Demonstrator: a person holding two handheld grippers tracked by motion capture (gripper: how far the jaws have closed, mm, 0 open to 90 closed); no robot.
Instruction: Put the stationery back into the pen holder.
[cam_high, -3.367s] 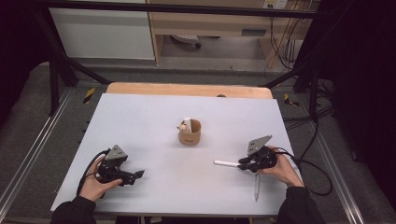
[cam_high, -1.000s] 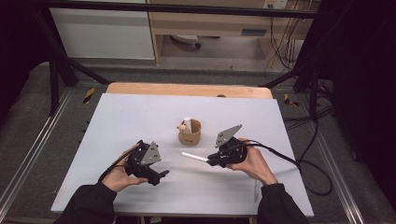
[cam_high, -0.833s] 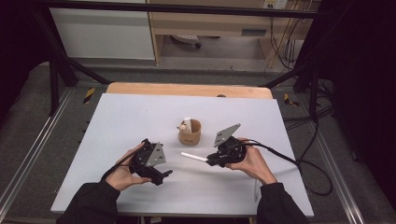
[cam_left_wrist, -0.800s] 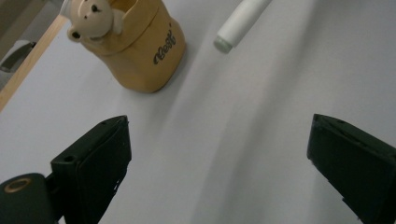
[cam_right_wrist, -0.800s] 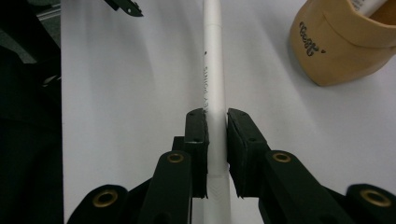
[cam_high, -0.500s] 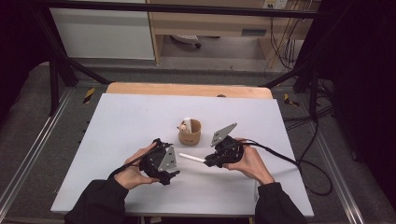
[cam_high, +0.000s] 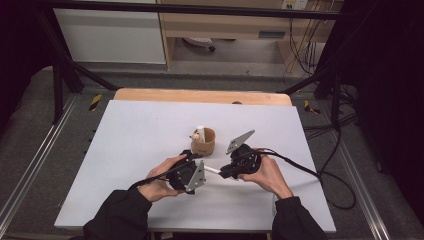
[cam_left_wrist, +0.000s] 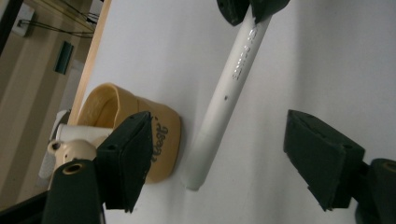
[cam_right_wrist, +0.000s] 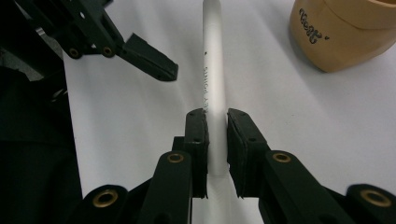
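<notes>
A handover looks under way: the right gripper (cam_right_wrist: 216, 133) has its fingers clamped on the white pen (cam_right_wrist: 212, 70), held over the tabletop (cam_high: 130, 135) beside the tan cup (cam_high: 204, 142); the left gripper (cam_left_wrist: 233, 163), fingers wide apart, should close around the pen's free end

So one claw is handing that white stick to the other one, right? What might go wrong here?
The left gripper is open with its jaws wide on either side of the white pen, which sits off-centre between them; closing now might pinch it askew. The right gripper clamps the pen on a short stretch, so a nudge could pivot it. The tan cup stands close to the pen's free tip and might get bumped.
</notes>
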